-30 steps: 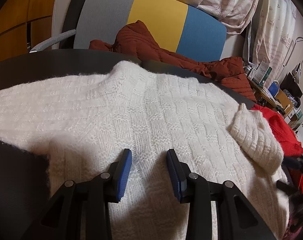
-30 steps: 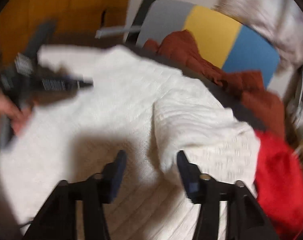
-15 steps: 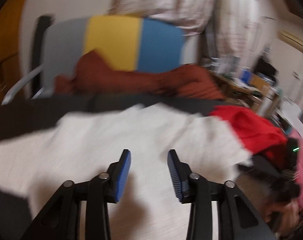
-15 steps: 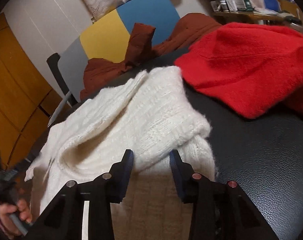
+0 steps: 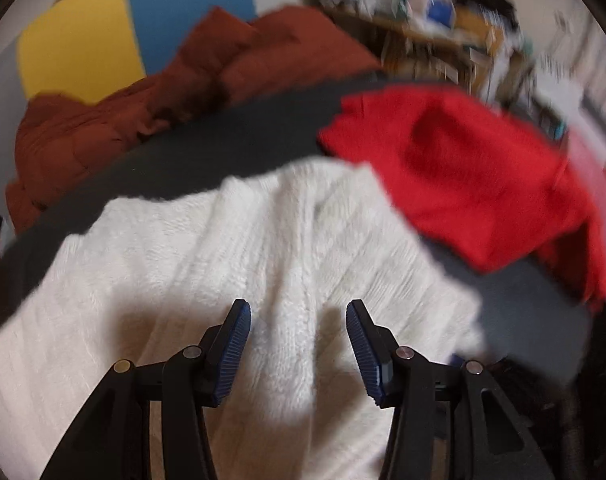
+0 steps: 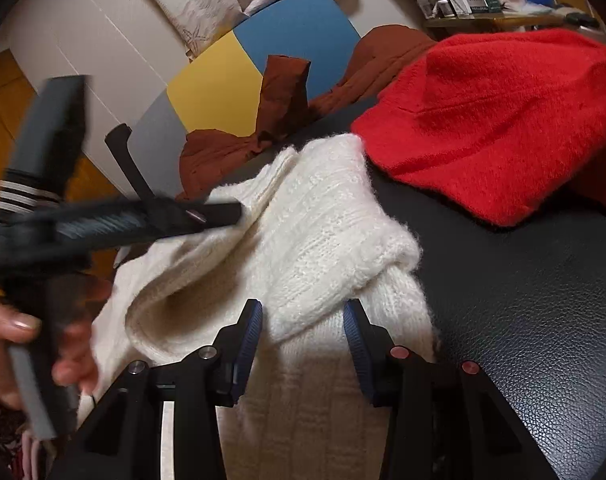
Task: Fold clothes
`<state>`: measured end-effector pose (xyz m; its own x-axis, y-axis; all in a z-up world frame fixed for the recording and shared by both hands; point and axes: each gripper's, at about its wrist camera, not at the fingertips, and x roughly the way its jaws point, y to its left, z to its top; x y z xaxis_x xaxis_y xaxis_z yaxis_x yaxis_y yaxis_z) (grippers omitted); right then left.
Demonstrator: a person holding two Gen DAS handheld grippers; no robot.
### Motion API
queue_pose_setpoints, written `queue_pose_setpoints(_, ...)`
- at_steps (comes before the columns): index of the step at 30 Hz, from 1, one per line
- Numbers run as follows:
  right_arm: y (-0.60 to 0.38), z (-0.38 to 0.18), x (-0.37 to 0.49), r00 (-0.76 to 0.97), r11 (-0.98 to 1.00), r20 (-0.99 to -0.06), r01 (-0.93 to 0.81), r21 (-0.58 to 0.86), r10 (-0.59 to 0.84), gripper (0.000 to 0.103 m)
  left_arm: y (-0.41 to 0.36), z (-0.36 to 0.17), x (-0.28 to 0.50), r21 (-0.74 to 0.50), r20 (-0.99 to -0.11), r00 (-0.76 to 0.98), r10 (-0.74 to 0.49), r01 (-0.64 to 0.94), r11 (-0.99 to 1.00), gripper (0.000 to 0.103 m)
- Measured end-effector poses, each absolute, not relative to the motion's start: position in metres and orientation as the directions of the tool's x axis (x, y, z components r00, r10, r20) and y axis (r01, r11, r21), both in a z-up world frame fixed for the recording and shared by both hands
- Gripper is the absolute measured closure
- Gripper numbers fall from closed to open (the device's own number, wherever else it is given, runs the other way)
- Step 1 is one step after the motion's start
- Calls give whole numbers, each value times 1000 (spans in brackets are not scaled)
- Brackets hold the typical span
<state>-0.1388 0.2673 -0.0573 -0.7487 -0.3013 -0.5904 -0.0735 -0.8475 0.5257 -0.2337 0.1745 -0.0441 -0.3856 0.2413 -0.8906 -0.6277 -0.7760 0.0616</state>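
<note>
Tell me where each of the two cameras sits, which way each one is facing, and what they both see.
Left wrist: rides the left gripper, looks steeply down its open blue fingers onto the white sweater; no hand shows.
Right wrist: rides the right gripper, looks forward and down over the sweater's folded part, which lies between its fingers; the left hand with its gripper shows at left.
Shared: white sweater, red sweater, rust jacket, colour-block chair, black table.
</note>
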Motion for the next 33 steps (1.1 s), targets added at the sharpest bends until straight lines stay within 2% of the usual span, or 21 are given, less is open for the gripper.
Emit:
queue_pose_setpoints(2,269,-58,-138,-752,-838,-581,-71,541,-312,59,177,-53,-228,201,-869,-472,148,-611,-766,52)
queue_pose_setpoints(4,271,-59,-138,-754,-832,-575,-68,550,-318,59,171,-56,-229,176,-868,-470,162,-596,-784,53)
queue_pose_setpoints(5,272,-59,-137,-755,-829,-572,-67,555,-321,59,167,-57,-229,163,-867,-468,169,-587,-793,59)
queue_pose_setpoints(6,272,-60,-137,-756,-827,-569,-66,559,-324,59,163,-55,-231,140,-866,-466,180,-573,-808,79)
queue_pose_setpoints(7,273,-60,-137,-757,-825,-567,-65,562,-326,59,158,-53,-232,119,-865,-464,190,-558,-821,88)
queue_pose_setpoints(8,273,-60,-137,-757,-823,-565,-65,564,-328,59,155,-48,-233,110,-857,-475,201,-548,-829,95)
queue_pose_setpoints(9,273,-60,-137,-758,-823,-564,-64,564,-328,59,152,-42,-234,100,-847,-488,212,-538,-837,96)
queue_pose_setpoints(11,274,-60,-136,-758,-822,-563,-63,566,-329,59,137,-16,-232,39,-793,-539,286,-513,-858,96)
queue_pose_setpoints(13,274,-60,-136,-759,-818,-559,-62,572,-333,59,106,17,-224,-110,-676,-593,438,-506,-855,96)
queue_pose_setpoints(15,275,-60,-135,-760,-814,-555,-61,578,-337,59,64,33,-212,-216,-548,-667,505,-470,-856,96)
queue_pose_setpoints(16,276,-60,-135,-760,-813,-555,-61,579,-338,59,43,40,-207,-270,-482,-700,527,-453,-849,95)
queue_pose_setpoints(19,275,-60,-136,-760,-815,-557,-62,575,-335,59,-20,10,-196,-416,-421,-749,512,-343,-842,91)
queue_pose_setpoints(22,274,-60,-136,-759,-818,-560,-64,571,-332,59,-59,-38,-189,-553,-488,-705,515,-207,-807,90)
queue_pose_setpoints(24,273,-60,-136,-758,-820,-563,-65,569,-330,59,-84,-70,-183,-647,-519,-663,540,-108,-755,85)
queue_pose_setpoints(28,273,-60,-137,-756,-817,-563,-65,573,-335,59,-115,-102,-176,-816,-443,-664,602,21,-578,77)
queue_pose_setpoints(33,278,-57,-140,-732,-772,-542,-35,635,-413,47,-127,-115,-196,-872,-424,-652,629,107,-477,76)
